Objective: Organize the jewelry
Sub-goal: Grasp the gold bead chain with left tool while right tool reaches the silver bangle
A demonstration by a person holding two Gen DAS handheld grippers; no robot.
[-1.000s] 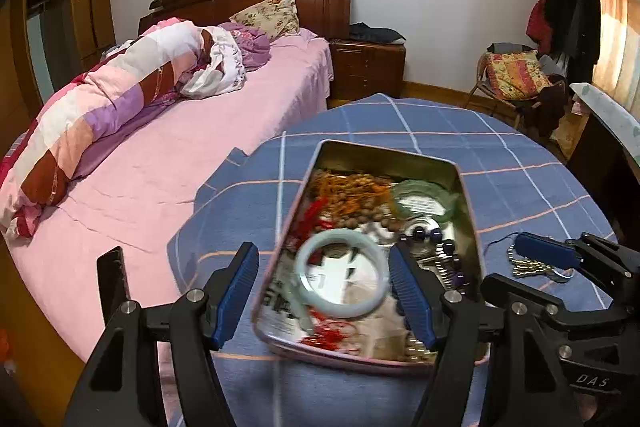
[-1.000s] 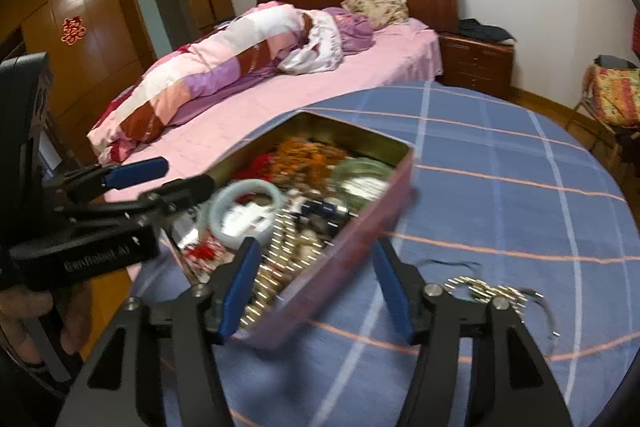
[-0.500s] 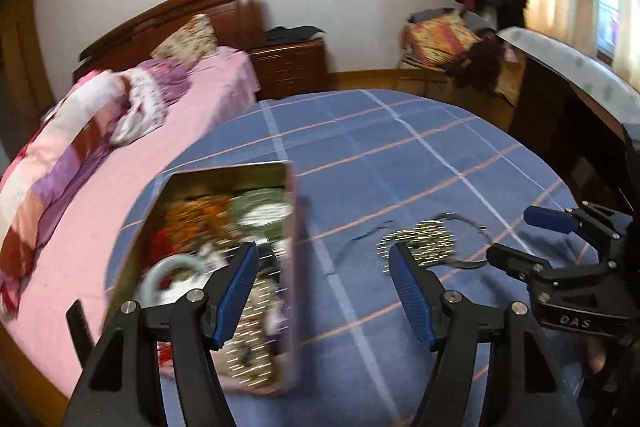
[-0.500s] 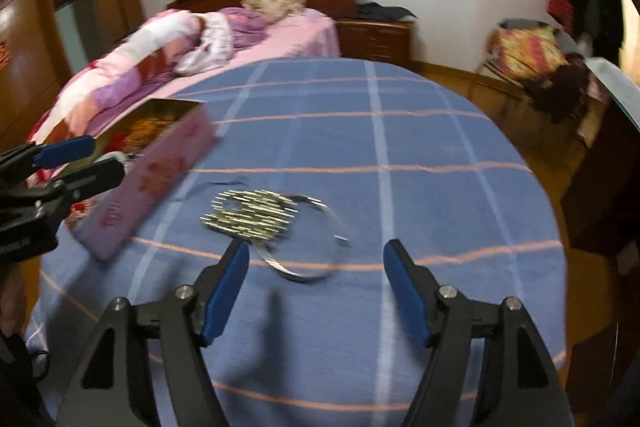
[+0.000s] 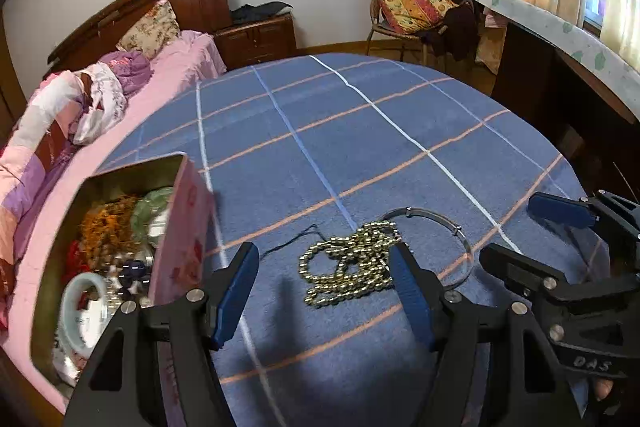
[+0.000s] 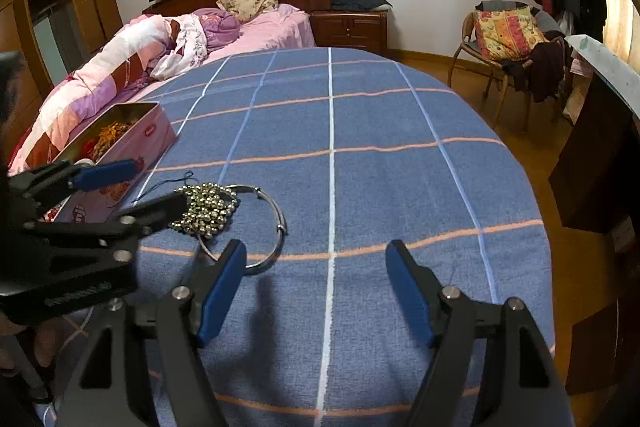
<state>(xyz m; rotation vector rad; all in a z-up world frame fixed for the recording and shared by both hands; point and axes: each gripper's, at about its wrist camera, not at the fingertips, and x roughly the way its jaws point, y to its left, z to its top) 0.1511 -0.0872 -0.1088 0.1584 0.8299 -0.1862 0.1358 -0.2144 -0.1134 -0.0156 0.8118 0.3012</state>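
On the blue plaid tablecloth (image 5: pixel 360 131) | pink jewelry tin (image 5: pixel 182 251) sitting far left | bead chain (image 5: pixel 352 263) lying bunched between left gripper (image 5: pixel 324 291) fingers, wide, touching nothing – nearer | right gripper (image 6: pixel 316 291) opening, empty, hovering right of the bangle (image 6: pixel 272 227).

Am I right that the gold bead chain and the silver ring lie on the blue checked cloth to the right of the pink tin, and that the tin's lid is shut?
Not quite: the pink tin is open, with jewelry showing inside, as the left wrist view shows. The rest holds: the gold bead chain and the silver ring lie on the blue checked cloth to its right.
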